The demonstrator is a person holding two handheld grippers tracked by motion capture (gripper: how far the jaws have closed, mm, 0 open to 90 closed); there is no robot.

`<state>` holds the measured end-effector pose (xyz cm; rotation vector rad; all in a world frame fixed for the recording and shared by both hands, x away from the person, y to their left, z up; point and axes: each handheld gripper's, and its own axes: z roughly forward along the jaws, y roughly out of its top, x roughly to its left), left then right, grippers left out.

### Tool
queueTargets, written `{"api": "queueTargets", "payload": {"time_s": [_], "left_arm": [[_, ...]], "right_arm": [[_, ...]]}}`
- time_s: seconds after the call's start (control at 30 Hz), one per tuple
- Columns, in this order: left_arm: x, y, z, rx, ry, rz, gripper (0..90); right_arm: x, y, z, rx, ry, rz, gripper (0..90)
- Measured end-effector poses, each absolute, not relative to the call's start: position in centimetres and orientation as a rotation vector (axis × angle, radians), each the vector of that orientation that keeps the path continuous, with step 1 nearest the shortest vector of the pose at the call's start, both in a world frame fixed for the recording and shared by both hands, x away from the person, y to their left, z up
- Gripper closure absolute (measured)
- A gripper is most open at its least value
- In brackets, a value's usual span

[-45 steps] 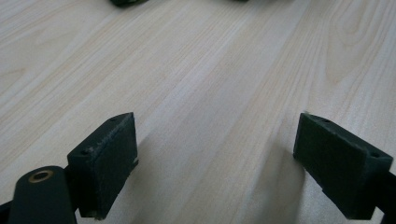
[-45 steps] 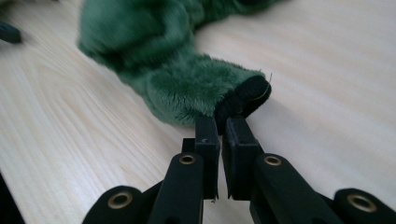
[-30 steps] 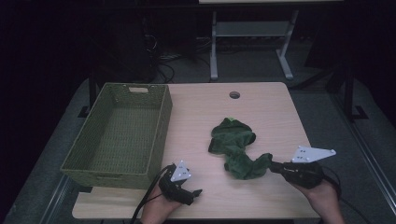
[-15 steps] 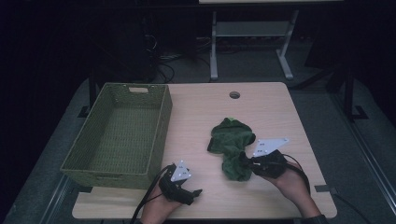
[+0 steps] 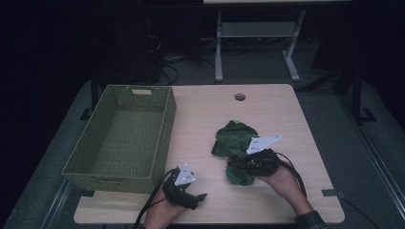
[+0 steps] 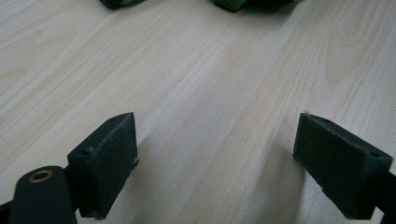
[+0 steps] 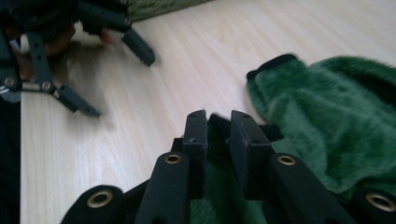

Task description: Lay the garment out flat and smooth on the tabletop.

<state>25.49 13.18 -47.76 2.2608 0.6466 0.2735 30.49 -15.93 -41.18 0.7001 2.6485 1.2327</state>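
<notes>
A fuzzy green cloth (image 5: 234,138) lies bunched on the wooden table (image 5: 205,114), right of centre. My right gripper (image 5: 234,166) rests on its near end, pointing left. In the right gripper view a dark fold of the cloth (image 7: 327,121) fills the narrow gap between the jaws of the right gripper (image 7: 218,116), which have just been opening slightly. My left gripper (image 5: 195,199) sits at the table's front edge, left of the cloth. Its jaws (image 6: 215,158) stand wide open over bare wood. The left gripper (image 7: 112,77) also appears at the far left of the right gripper view.
A green woven basket (image 5: 165,129) stands empty on the left half of the table, its near wall close behind the left gripper. A round cable hole (image 5: 239,97) sits near the back edge. Dark floor and a metal table frame (image 5: 219,43) lie beyond.
My right gripper has moved left from the table's right side, carrying the cloth's near end with it, so the cloth is now more bunched. The left gripper has stayed put.
</notes>
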Motion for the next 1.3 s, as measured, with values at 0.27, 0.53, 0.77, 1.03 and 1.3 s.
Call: {"api": "queueTargets", "payload": {"time_s": [0.27, 0.53, 0.77, 1.03, 1.3], "left_arm": [[25.5, 13.2, -47.7, 2.266, 0.643, 0.275, 12.8], [25.5, 13.1, -47.8, 2.264, 0.647, 0.270, 12.8], [25.5, 13.1, -47.8, 2.264, 0.646, 0.271, 12.8], [25.5, 13.1, -47.7, 2.265, 0.646, 0.270, 12.7], [25.9, 13.1, -47.6, 2.262, 0.665, 0.247, 13.6]], "right_arm": [[31.9, -16.7, -41.4, 0.832, 2.596, 1.245, 89.4], [33.1, -15.8, -44.7, 0.890, 2.704, 1.167, 89.9], [33.3, -15.8, -45.7, 0.955, 2.748, 1.163, 90.0], [32.8, -16.1, -45.5, 0.948, 2.709, 1.191, 87.0], [32.7, -17.2, -43.7, 0.961, 2.636, 1.228, 64.6]]}}
